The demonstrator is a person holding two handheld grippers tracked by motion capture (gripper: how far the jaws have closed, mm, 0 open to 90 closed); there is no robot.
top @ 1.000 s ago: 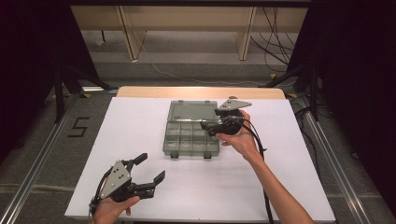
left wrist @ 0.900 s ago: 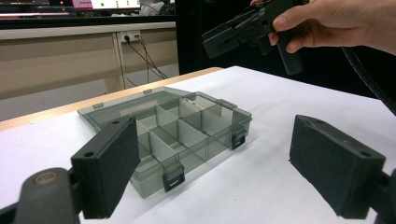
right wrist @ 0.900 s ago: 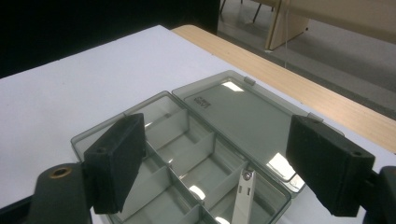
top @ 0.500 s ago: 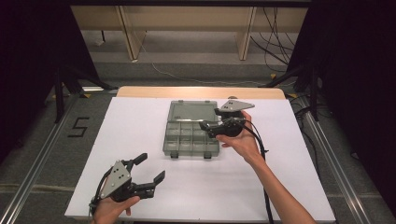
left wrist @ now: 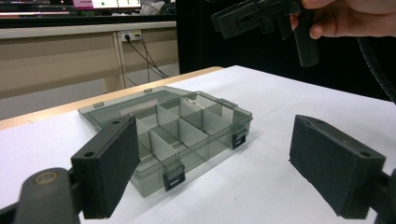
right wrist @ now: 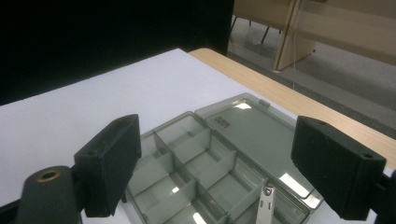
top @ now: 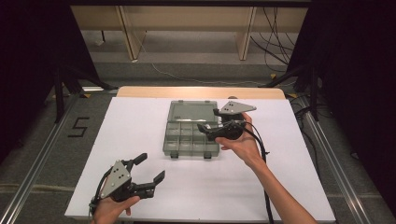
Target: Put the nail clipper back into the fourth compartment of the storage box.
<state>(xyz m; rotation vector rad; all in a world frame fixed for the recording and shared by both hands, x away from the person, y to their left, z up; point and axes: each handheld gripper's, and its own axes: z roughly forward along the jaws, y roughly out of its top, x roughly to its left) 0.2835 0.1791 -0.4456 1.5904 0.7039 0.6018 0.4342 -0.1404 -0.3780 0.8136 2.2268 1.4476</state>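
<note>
Compartment box (top: 191, 134) at table (top: 140, 116) centre, lid flat open toward far side, cells apparently empty. Right gripper (top: 209, 120) poised over right edge, jaws wide, holding nothing, probably ready for reaching in. Left gripper (top: 150, 169) near-left, wide open, empty, parked clear.

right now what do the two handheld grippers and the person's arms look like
Both the left gripper and right gripper are black, each with two blocky rectangular jaws faced with flat pads, a grey three-cornered plate on top and a black trailing cable. The forearms are bare, with no sleeves or gloves visible.
</note>
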